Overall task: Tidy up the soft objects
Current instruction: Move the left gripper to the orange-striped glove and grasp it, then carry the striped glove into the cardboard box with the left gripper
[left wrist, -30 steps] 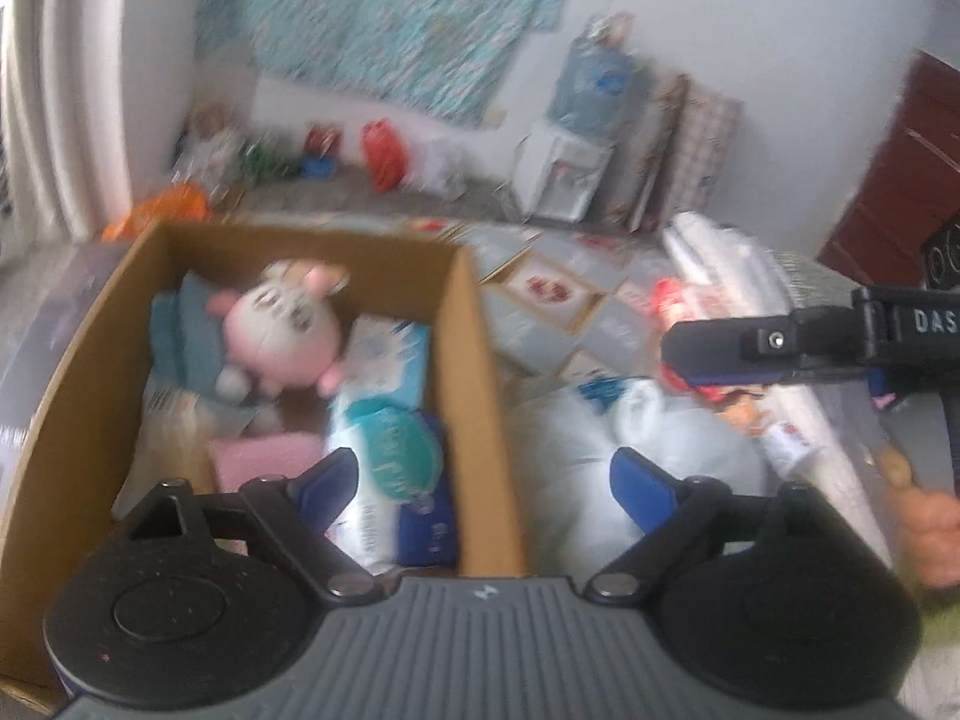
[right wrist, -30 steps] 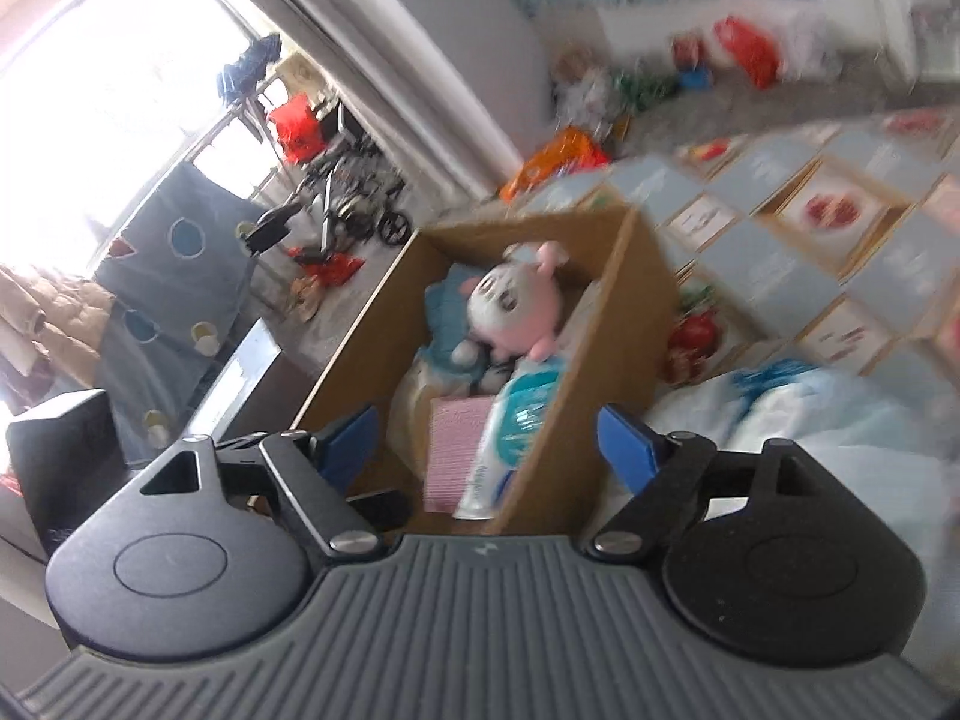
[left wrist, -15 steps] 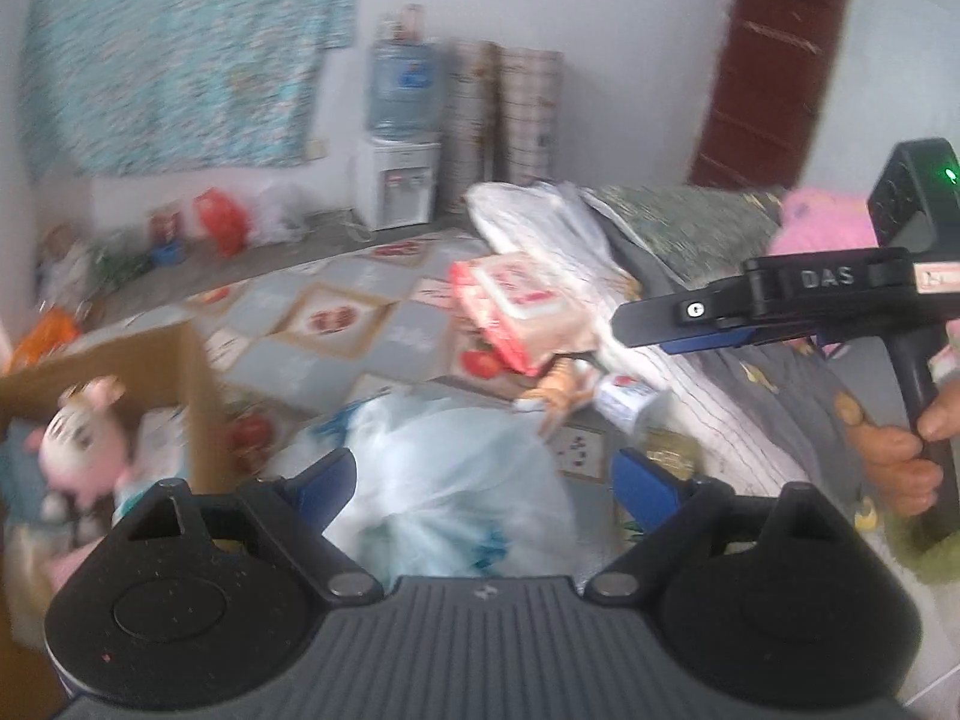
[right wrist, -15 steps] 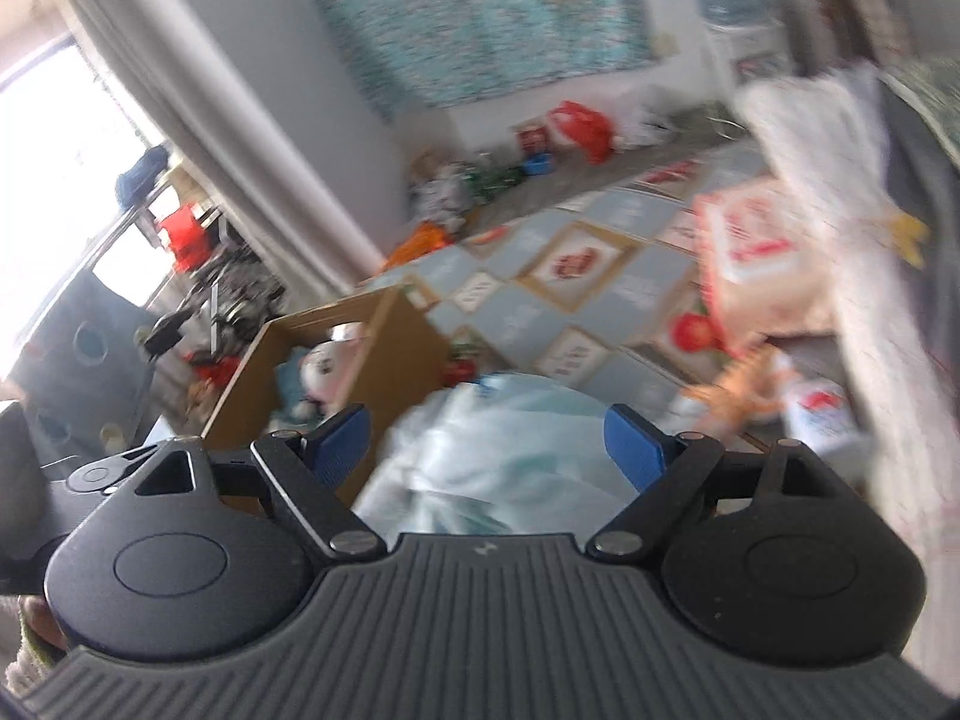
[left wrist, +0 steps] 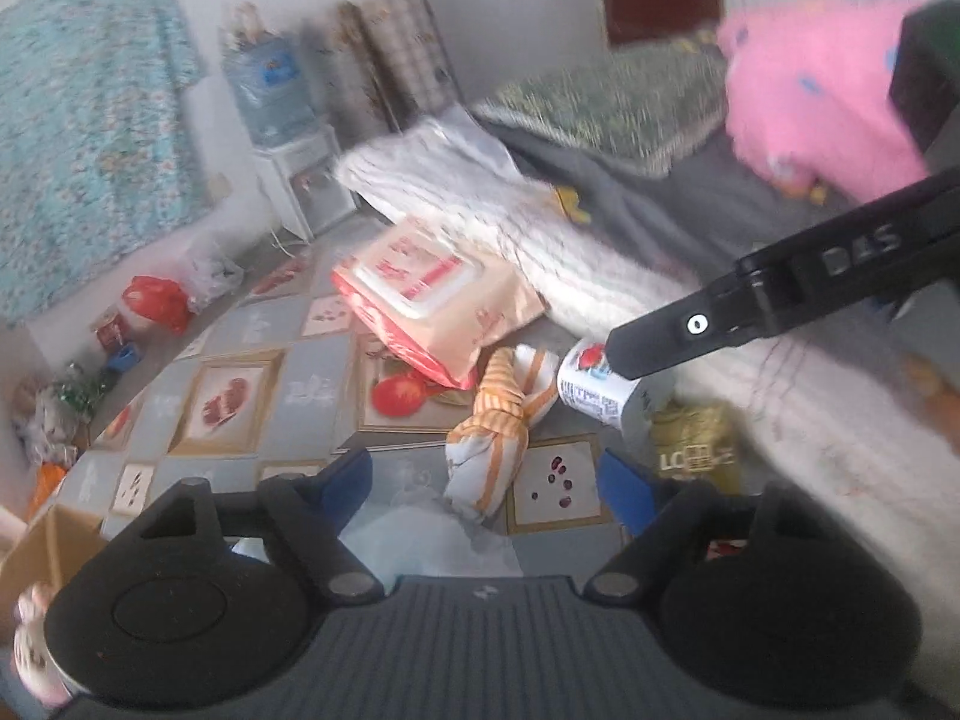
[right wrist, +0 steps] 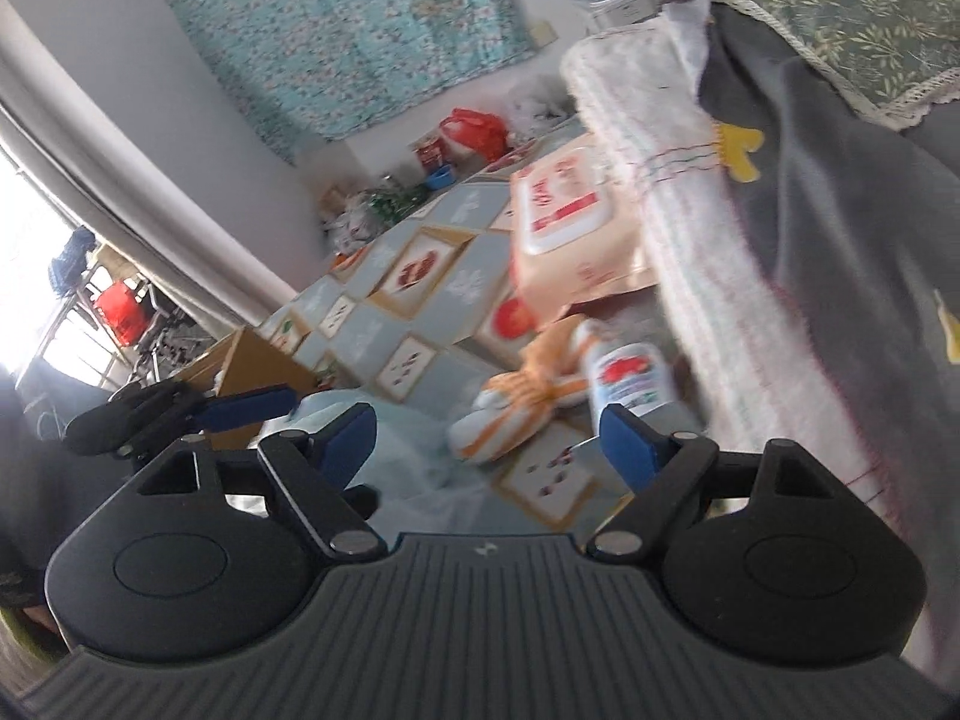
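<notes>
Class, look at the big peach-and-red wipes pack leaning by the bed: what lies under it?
The wipes pack rests partly on the patterned floor, over a red-fruit print, and against the white blanket. Whatever lies beneath its middle is hidden.

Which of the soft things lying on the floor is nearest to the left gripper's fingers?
The orange-striped cloth bundle, lying just ahead of the left gripper; the pink wipes pack lies farther back.
</notes>
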Available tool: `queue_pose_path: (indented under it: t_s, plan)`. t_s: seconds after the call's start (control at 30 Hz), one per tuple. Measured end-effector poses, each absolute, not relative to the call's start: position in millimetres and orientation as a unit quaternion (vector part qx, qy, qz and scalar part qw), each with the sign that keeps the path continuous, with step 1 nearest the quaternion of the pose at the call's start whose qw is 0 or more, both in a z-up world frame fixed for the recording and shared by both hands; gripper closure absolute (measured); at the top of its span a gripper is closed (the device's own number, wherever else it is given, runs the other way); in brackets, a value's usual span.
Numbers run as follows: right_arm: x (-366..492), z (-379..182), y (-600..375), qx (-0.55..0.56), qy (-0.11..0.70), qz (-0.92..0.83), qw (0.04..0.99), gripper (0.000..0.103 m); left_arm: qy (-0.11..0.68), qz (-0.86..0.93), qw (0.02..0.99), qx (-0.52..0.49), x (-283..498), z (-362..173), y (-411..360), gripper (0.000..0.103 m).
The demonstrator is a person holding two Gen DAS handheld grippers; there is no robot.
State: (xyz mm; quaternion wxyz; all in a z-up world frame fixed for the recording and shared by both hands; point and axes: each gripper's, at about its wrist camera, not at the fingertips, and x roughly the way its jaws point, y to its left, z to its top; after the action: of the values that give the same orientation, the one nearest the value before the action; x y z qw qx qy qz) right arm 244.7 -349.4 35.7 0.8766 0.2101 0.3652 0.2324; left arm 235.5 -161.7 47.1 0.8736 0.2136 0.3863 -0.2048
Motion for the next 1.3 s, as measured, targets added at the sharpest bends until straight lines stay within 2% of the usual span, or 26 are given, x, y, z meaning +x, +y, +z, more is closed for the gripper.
queue_pose_path:
  t_s: [0.23, 0.4, 0.47, 0.6, 0.9, 1.1, 1.3]
  plan:
    - [271.0, 9.6, -363.2, 0.213, 0.372, 0.230, 0.874, 0.024, 0.439, -0.203, 0.838, 0.252, 289.2, -0.4, -192.0, 0.027]
    - [274.5, 1.5, -365.2, 0.205, 0.371, 0.235, 0.875, 0.024, 0.489, -0.190, 0.816, 0.243, 321.7, -27.4, -200.6, 0.040]
    - [275.7, -0.1, -363.3, 0.193, 0.369, 0.234, 0.879, 0.024, 0.502, -0.187, 0.813, 0.228, 330.4, -32.8, -198.8, 0.053]
    - [276.2, -2.0, -364.2, 0.188, 0.366, 0.235, 0.880, 0.024, 0.501, -0.187, 0.820, 0.204, 336.2, -31.8, -192.9, 0.058]
    - [260.6, 15.2, -364.5, 0.202, 0.338, 0.243, 0.886, 0.024, 0.476, -0.200, 0.850, 0.108, 324.3, 16.0, -166.3, 0.061]
    - [246.4, 42.2, -356.1, 0.281, 0.314, 0.295, 0.858, 0.025, 0.439, -0.211, 0.871, 0.064, 280.1, 66.4, -126.9, 0.061]
    - [234.9, 71.2, -307.1, 0.308, 0.313, 0.354, 0.826, 0.043, 0.387, -0.205, 0.899, 0.036, 207.6, 115.3, -63.4, 0.060]
